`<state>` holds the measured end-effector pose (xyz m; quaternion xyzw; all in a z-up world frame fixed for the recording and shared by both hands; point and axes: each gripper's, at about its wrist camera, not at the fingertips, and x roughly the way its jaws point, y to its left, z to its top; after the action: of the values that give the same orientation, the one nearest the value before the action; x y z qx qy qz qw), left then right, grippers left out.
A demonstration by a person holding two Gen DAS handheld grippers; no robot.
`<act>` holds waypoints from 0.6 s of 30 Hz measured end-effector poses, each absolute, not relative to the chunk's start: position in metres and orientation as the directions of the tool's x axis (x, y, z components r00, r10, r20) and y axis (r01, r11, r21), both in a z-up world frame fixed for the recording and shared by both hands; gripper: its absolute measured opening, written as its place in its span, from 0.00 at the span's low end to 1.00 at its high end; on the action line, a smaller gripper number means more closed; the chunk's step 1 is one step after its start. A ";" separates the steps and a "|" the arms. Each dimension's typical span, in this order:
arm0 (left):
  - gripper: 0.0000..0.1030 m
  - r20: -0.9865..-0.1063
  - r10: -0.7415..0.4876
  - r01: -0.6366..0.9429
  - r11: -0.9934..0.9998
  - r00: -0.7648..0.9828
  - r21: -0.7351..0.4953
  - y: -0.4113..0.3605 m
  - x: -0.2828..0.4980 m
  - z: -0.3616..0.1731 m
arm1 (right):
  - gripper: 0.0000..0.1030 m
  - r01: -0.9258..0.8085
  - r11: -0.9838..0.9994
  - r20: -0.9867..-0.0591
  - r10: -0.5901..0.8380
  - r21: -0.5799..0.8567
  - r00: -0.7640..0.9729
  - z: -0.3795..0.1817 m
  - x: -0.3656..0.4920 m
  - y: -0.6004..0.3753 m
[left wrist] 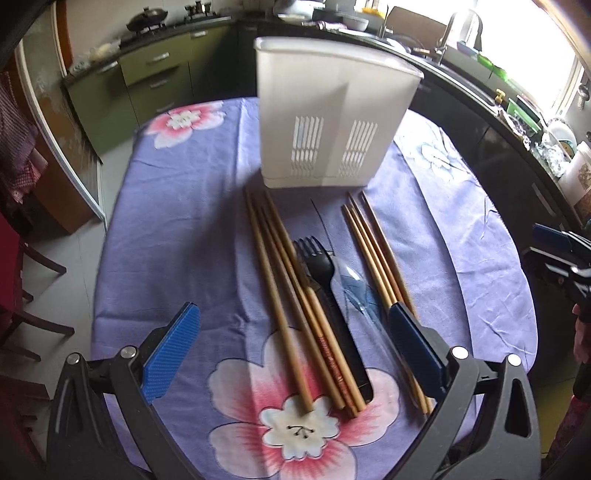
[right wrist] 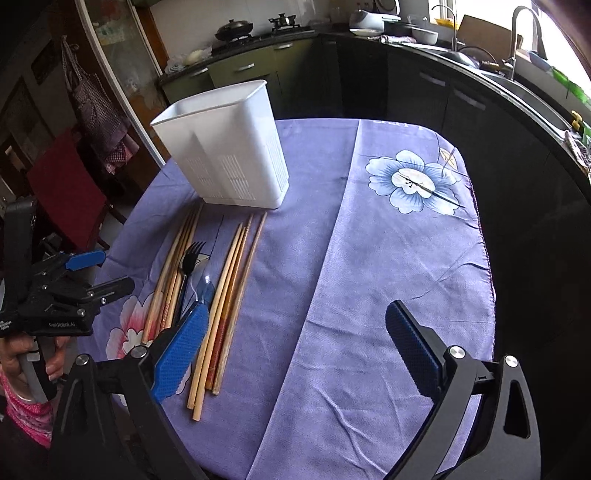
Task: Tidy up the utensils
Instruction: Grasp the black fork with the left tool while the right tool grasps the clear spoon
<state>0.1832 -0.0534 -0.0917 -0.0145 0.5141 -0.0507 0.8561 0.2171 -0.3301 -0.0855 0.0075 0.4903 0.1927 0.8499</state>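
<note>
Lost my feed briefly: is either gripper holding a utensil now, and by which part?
Nothing is held. The left gripper and right gripper are both open above the tablecloth; chopsticks and fork lie untouched.

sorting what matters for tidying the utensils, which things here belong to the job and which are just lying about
Belongs to the job:
white slotted plastic utensil holder
left bundle of wooden chopsticks
right bundle of wooden chopsticks
black plastic fork
clear plastic spoon

Just lying about:
purple floral tablecloth
black wok on the stove

Chopsticks (left wrist: 284, 306), fork (left wrist: 319, 266) before white holder (left wrist: 328, 122)
</note>
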 end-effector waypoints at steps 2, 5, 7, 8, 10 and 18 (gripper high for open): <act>0.87 -0.893 -0.087 0.070 0.996 0.442 -0.062 -0.064 0.189 -0.097 | 0.87 -0.311 0.922 -0.837 0.352 0.231 0.419 -0.089 0.228 -0.332; 0.69 -0.918 -0.076 0.065 0.996 0.390 -0.055 -0.076 0.200 -0.107 | 0.71 -0.313 0.923 -0.856 0.339 0.223 0.390 -0.097 0.238 -0.325; 0.67 -0.931 -0.076 0.065 0.996 0.356 -0.056 -0.082 0.205 -0.113 | 0.63 -0.328 0.917 -0.872 0.342 0.227 0.351 -0.105 0.245 -0.317; 0.66 -0.934 -0.069 0.067 0.997 0.349 -0.048 -0.085 0.207 -0.115 | 0.62 -0.336 0.915 -0.877 0.338 0.221 0.342 -0.107 0.246 -0.313; 0.51 -0.938 -0.059 0.059 0.997 0.341 -0.041 -0.088 0.210 -0.119 | 0.53 -0.350 0.916 -0.886 0.318 0.196 0.336 -0.112 0.248 -0.306; 0.21 -0.956 -0.110 0.022 0.994 0.271 -0.108 -0.083 0.223 -0.130 | 0.49 -0.367 0.912 -0.888 0.312 0.181 0.338 -0.114 0.249 -0.304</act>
<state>0.2225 -0.0827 -0.1299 -0.0364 0.6023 -0.0416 0.7964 0.2494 -0.3040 -0.1144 -0.0254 0.5363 0.2077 0.8177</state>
